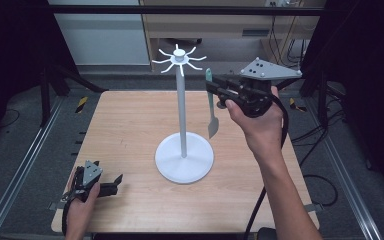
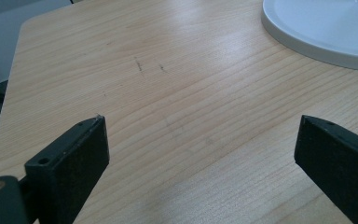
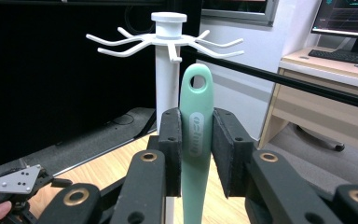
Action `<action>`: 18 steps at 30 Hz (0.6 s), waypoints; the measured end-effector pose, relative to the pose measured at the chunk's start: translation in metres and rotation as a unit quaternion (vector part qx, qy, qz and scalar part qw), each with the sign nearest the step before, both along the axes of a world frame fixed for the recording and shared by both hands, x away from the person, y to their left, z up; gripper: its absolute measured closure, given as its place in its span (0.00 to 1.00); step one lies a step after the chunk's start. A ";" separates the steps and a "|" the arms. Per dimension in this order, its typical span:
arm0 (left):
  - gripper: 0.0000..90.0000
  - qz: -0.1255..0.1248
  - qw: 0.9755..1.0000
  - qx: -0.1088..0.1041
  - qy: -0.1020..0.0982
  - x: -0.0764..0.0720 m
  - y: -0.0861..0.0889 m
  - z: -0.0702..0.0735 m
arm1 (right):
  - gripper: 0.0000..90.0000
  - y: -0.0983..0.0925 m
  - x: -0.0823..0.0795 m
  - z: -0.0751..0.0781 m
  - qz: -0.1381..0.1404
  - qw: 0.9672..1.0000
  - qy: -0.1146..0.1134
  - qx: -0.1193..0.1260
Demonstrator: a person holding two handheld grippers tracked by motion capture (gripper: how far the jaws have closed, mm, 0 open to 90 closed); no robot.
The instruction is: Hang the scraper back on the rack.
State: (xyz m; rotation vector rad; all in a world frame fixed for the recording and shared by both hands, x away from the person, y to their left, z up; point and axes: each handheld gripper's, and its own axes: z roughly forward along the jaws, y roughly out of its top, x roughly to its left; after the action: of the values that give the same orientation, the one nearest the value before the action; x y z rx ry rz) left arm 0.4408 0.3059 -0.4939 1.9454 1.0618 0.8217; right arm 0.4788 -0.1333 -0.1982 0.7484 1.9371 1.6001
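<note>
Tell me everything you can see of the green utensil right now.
The green utensil has a mint-green, plastic-looking handle with a hanging hole at its top end and a raised label mid-handle. It hangs upright, hole up, clamped on both sides by the right gripper pads. In the high view a grey blade-like end points down, clear of the table, beside the white hook stand, just below its hooks.

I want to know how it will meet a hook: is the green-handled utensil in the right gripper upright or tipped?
Upright: the green-handled utensil stands vertical with its hanging hole on top, beside the white hook stand.
</note>
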 end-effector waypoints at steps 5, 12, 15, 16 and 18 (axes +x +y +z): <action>0.03 -0.001 1.000 0.000 0.000 0.000 -0.001 0.000 | 0.82 0.000 -0.001 0.003 0.002 1.000 -0.004 0.003; 0.03 -0.001 1.000 0.001 0.000 0.000 -0.001 0.000 | 0.82 0.001 -0.003 0.005 0.009 1.000 -0.006 0.006; 0.03 -0.002 1.000 0.001 0.000 0.000 -0.001 0.000 | 0.82 0.002 -0.002 0.005 0.010 1.000 -0.006 0.004; 0.03 -0.002 1.000 0.001 0.000 0.000 -0.001 0.000 | 0.82 0.002 -0.001 0.005 0.011 1.000 -0.005 0.003; 0.03 -0.002 1.000 0.000 0.000 0.001 -0.001 0.000 | 0.82 0.004 -0.001 0.006 0.013 1.000 -0.005 0.001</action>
State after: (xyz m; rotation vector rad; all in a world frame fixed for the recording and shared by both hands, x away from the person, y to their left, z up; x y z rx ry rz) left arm 0.4413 0.3050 -0.4941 1.9468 1.0579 0.8203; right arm 0.4774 -0.1296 -0.1926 0.7166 1.9454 1.6195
